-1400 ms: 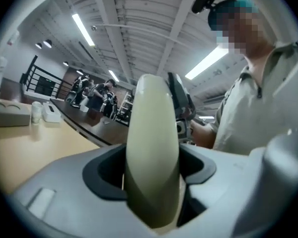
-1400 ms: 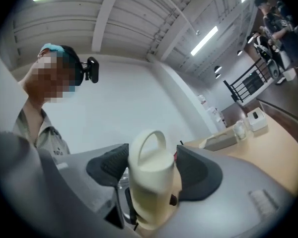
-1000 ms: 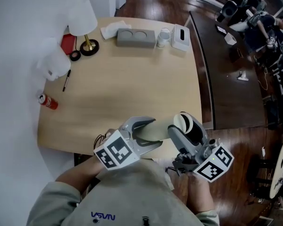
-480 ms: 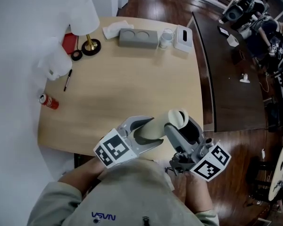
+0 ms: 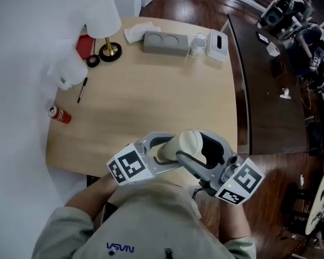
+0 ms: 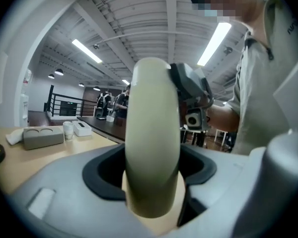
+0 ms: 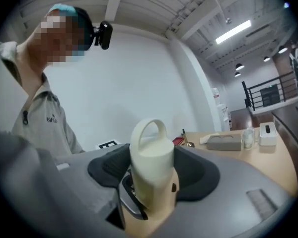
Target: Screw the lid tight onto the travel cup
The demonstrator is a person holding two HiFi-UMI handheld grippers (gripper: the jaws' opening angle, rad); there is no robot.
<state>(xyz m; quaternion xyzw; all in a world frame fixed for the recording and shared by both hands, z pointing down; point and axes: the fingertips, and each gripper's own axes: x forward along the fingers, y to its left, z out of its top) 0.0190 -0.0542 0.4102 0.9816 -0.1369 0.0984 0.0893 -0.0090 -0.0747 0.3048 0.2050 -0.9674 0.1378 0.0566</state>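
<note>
**Item:** travel cup point(image 5: 173, 149), cream, matte, cylindrical. It is wearing a matching lid point(image 7: 150, 145) with an arched loop handle point(image 7: 149, 124).

**Location:** The cup is being held in the air, lying roughly level, just above the near edge of the table point(image 5: 151, 90) and close to the person's body. It is touching nothing but the fingers.

**Left gripper** point(image 6: 153, 170): The fingers are standing wide apart and closing on the cup's body from both sides. They are carrying it and bracing it against turning.

**Right gripper** point(image 7: 151, 167): The fingers are also spread wide and are sitting around the lid end. The dark pads appear to be pressing on either flank, with the loop handle poking out beyond them.

**Progress:**
- The lid is already sitting on the cup's mouth and looking square, with no gap showing at the seam.
- By my reading the tightening is under way, one gripper anchoring the body while the other is working the lid.
- Whether the thread is fully home is not showing in any view.
- What is probably remaining is turning the lid until it stops, then letting go.

**Condition:** The surface is looking clean and unmarked, and the body and lid are matching in colour. The smooth round wall is likely giving the pads little to bite on.
</note>
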